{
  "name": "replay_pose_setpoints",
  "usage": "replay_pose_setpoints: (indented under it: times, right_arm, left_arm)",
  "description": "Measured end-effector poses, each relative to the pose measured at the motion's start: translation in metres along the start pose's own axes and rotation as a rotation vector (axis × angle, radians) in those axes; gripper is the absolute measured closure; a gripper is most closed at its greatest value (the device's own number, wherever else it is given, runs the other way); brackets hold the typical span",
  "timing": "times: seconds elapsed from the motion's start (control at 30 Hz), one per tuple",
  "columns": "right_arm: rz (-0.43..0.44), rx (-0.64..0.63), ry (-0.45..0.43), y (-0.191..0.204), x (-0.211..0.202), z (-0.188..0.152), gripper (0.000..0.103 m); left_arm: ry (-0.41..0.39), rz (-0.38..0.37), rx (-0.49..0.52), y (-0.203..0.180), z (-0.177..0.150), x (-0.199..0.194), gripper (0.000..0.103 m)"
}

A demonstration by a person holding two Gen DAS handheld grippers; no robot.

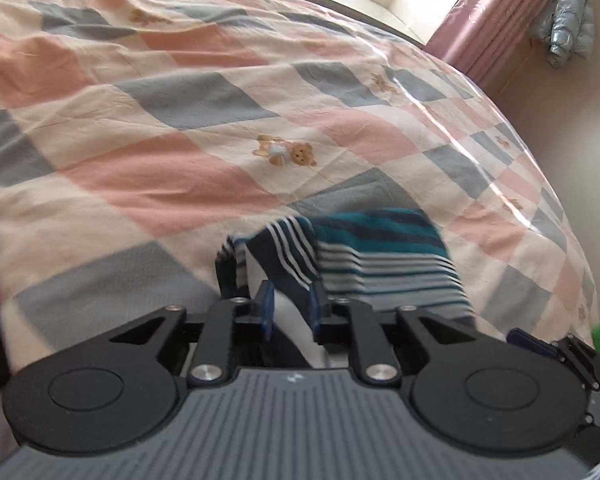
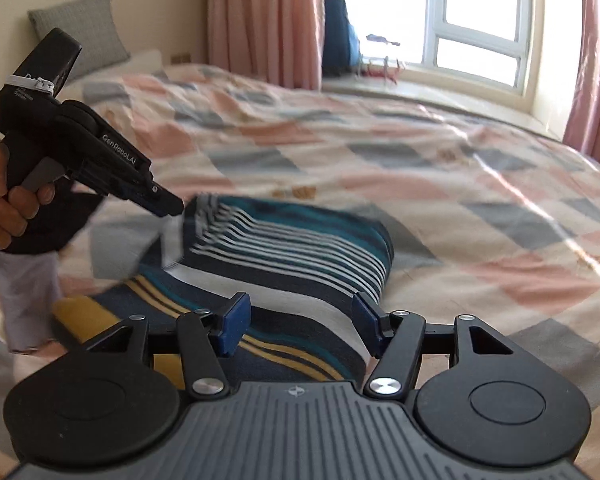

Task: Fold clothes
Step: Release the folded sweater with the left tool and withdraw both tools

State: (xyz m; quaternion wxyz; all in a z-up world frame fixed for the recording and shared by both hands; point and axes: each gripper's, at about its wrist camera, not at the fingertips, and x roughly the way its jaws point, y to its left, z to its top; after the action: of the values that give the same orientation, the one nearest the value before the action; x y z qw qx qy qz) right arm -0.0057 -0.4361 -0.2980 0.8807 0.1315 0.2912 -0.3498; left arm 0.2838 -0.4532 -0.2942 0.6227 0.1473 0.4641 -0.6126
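Note:
A striped garment (image 1: 384, 256) in navy, teal, white and yellow lies on the bed. My left gripper (image 1: 291, 306) is shut on one edge of it, with white and navy cloth pinched between the blue pads. From the right wrist view, the left gripper (image 2: 168, 206) lifts that edge off the garment (image 2: 300, 248), and a hand (image 2: 4, 196) holds its grip. My right gripper (image 2: 300, 326) stands open just above the garment's near part, nothing between its fingers. Part of the right gripper (image 1: 540, 346) shows at the lower right of the left wrist view.
A pink, grey and cream checked quilt (image 2: 440, 168) with small bear prints covers the bed. A grey pillow (image 2: 80, 28) leans at the headboard. Pink curtains (image 2: 260, 16) frame a window (image 2: 480, 20). A silver jacket (image 1: 568, 28) hangs on the wall beyond the bed's edge.

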Motion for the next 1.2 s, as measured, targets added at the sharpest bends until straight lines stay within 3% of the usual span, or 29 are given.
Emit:
replay_pose_setpoints:
  times: [0.13,0.2,0.27,0.33,0.43,0.67,0.8,1.2]
  right_arm:
    - [0.021,-0.004,0.03,0.007,-0.012,-0.015,0.052]
    - [0.03,-0.004,0.07,0.007,-0.003,-0.027,0.058]
    - [0.036,-0.021,0.102,0.008,0.007,-0.036,0.056]
    - [0.04,-0.05,0.122,0.009,0.013,-0.036,0.053]
    - [0.06,0.002,0.153,0.001,0.0,-0.022,0.053]
    - [0.099,0.106,0.166,-0.023,-0.059,-0.017,0.052]
    - [0.108,0.139,0.2,-0.036,-0.079,-0.029,0.049]
    - [0.134,0.189,0.335,-0.055,-0.096,-0.064,0.042]
  left_arm:
    - [-0.01,-0.013,0.001,-0.018,-0.054,-0.04,0.089]
    - [0.029,0.015,-0.005,-0.021,-0.081,-0.032,0.089]
    - [0.058,0.079,0.001,-0.023,-0.101,-0.013,0.089]
    - [0.07,0.154,-0.021,-0.027,-0.106,-0.001,0.088]
    - [0.063,0.242,-0.049,-0.046,-0.099,-0.011,0.088]
    - [0.093,0.364,-0.087,-0.094,-0.115,-0.054,0.084]
    - [0.119,0.434,-0.081,-0.121,-0.135,-0.072,0.077]
    - [0.193,0.527,-0.109,-0.168,-0.192,-0.065,0.07]
